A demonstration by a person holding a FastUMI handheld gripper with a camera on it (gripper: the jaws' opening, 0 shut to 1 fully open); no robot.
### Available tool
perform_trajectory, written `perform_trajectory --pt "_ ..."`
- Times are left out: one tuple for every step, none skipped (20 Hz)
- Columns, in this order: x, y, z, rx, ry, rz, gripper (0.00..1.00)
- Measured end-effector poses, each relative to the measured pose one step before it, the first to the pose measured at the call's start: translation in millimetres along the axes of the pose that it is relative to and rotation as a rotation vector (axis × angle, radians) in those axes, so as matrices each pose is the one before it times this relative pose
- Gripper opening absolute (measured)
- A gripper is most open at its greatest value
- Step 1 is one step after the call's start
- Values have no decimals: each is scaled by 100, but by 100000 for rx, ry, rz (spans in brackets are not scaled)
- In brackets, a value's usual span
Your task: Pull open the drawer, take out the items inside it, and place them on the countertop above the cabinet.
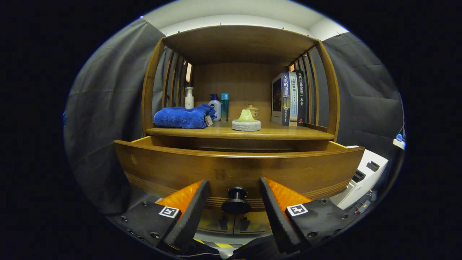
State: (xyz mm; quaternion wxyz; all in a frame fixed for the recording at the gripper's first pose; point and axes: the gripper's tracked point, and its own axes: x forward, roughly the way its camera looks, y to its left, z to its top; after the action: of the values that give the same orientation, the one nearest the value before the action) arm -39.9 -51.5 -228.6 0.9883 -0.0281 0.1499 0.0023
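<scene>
Gripper view looks straight at a brown wooden cabinet [151, 90] whose wide wooden drawer [238, 168] stands pulled out toward the camera. The gripper [234, 184] has its two fingers apart, one on either side of the drawer's round black knob [236, 202]; neither finger touches the knob, which sits in the gap between them.

The drawer's front panel hides its inside, so whatever lies in it cannot be made out; only a dark strip shows behind the top rim.

Above the drawer, the wooden countertop [281, 133] of the cabinet carries several things under a wooden roof. On its left lies one folded blue cloth [182, 117] with a small tag. Behind the cloth stand three bottles: a tall white pump bottle [189, 97], a white bottle with a blue cap [215, 104], partly covered by the cloth, and a slim teal bottle [224, 106]. Near the middle sits a pale yellow cone-shaped piece on a round grey stone base [246, 121], and just behind it a small tan ceramic pot [252, 111], half hidden. At the right, three upright books [288, 99] lean against the slatted side.

Below the drawer, two small dark handles [234, 224] on lower doors are partly cut off by the fingers. To the right of the cabinet, a white box-like unit [368, 169] is only partly seen.
</scene>
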Motion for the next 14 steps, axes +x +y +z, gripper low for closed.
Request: perform_trajectory --pt "143 -176 -22 557 129 -1088 93" --pt "63 207 119 -138 -1565 588 93" --pt "159 -185 -116 -1107 -32 -738 93" --pt "44 -219 -156 -1057 -524 -1119 93" --pt "52 -174 -105 -902 -768 -638 93" --pt "249 -153 -156 -566 -463 -702 93" --pt "167 -58 -30 -225 -496 -689 93" --pt "167 -50 129 14 -614 -612 93" --pt "206 1 -5 140 -318 -633 93" --pt "-11 27 20 -116 -297 -28 93" --pt "-21 -81 -13 -120 -171 126 93" --pt "163 -16 3 318 378 204 93" --pt "243 28 101 544 445 144 93" --pt "272 46 31 168 487 109 94"
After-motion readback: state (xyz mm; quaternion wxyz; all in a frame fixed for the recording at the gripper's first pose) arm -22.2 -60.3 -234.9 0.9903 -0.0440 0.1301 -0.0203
